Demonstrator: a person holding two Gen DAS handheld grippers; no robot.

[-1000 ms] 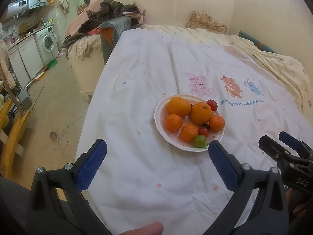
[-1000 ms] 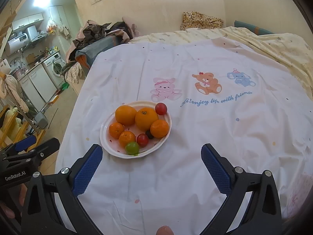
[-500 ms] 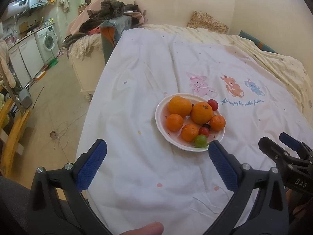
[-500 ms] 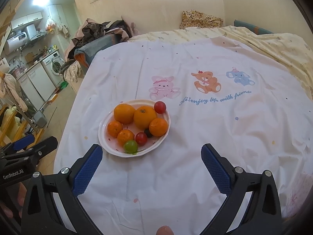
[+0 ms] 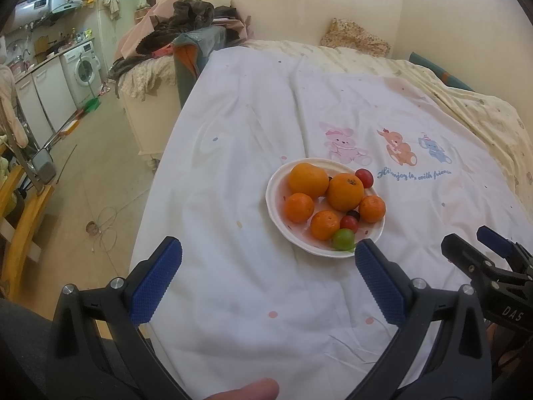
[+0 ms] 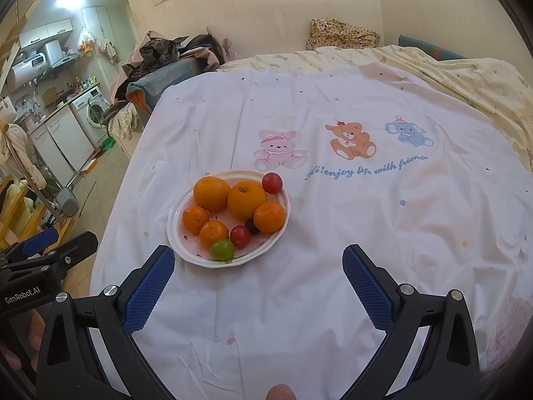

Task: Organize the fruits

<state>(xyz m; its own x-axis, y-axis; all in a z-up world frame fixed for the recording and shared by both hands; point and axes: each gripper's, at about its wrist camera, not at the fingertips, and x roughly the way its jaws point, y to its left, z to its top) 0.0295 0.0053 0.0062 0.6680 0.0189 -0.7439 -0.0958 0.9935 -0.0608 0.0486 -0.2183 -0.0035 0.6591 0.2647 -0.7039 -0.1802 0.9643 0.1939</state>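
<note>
A white plate [image 5: 276, 206] [image 6: 175, 230] sits on a white sheet with cartoon animals and holds several oranges [image 5: 344, 191] [image 6: 246, 199], small red tomatoes [image 5: 364, 177] [image 6: 272, 182] and a green tomato [image 5: 342, 239] [image 6: 221, 249]. My left gripper [image 5: 268, 273] hangs open just short of the plate, with nothing between its blue pads. My right gripper [image 6: 258, 275] is open too, below and right of the plate. Each gripper shows at the edge of the other's view.
The sheet [image 6: 366, 216] covers a bed with a yellow blanket [image 6: 466, 76] at the far right. A pile of clothes [image 5: 186, 23] lies beyond the bed's far left corner. The floor [image 5: 93, 166] and a kitchen with a washing machine [image 5: 83, 66] are at left.
Both views have shifted slightly, so the plate sits a little lower and closer to the fingers. Nothing was gripped or let go.
</note>
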